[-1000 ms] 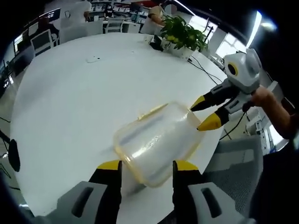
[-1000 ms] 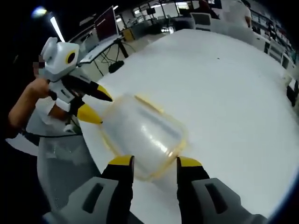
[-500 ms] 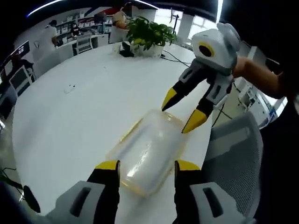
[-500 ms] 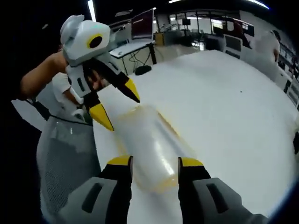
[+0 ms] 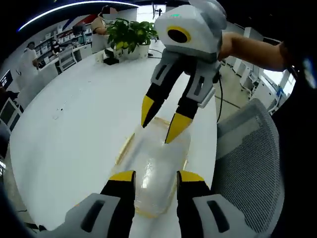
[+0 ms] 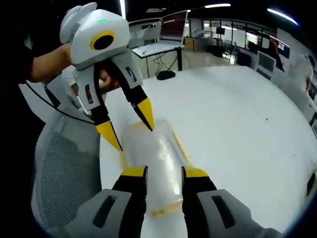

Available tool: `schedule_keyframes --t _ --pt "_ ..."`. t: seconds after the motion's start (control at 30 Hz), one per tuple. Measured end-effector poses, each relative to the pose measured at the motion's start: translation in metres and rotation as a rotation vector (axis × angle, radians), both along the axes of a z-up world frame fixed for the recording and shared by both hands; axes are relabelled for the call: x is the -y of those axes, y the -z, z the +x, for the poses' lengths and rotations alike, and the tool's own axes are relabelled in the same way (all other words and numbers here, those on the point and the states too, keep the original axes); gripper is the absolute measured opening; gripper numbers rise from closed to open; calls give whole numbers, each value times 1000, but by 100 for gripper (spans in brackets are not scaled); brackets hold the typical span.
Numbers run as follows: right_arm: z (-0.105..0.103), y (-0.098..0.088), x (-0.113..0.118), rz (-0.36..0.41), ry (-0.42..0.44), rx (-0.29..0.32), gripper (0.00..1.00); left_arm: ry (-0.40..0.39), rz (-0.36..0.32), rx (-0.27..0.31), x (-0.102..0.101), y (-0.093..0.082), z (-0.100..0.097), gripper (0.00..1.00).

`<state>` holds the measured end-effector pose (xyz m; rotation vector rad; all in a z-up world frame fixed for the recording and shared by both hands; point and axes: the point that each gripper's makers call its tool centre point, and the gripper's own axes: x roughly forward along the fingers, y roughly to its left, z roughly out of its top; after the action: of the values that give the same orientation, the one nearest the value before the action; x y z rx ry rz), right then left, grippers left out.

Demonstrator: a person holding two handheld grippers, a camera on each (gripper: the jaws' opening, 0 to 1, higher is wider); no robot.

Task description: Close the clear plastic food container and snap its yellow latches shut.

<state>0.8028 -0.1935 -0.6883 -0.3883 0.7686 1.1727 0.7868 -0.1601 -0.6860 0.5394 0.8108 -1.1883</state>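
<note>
Clear rectangular plastic food container with yellow rim sits at the white round table's near edge, beside a grey mesh chair. My left tongs and right tongs face each other over its two ends, both spread apart, gripping nothing. Potted green plant at the far edge.

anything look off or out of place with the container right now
Nothing stands out. The clear container lies flat near the edge of the white table, no spill or damage visible. The left gripper and right gripper sit at its opposite ends, jaws open. Whether its yellow latches are snapped is too blurred to tell.
</note>
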Motion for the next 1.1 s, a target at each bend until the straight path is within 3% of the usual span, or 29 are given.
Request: schedule_keyframes --t 0.3,0.53,0.73,0.87,1.1 --pt "4 5 -14 -23 -90 34 17 49 8 1 14 9 0 21" --pt "10 10 -19 -55 -129 47 10 149 59 28 14 15 -10 14" --pt "14 13 -20 -77 -156 44 0 158 79 48 11 17 -14 7" --pt "16 14 -19 -98 -185 57 0 161 87 58 8 20 -19 0" --pt "22 18 -18 -127 -218 73 0 141 103 38 4 26 -25 0"
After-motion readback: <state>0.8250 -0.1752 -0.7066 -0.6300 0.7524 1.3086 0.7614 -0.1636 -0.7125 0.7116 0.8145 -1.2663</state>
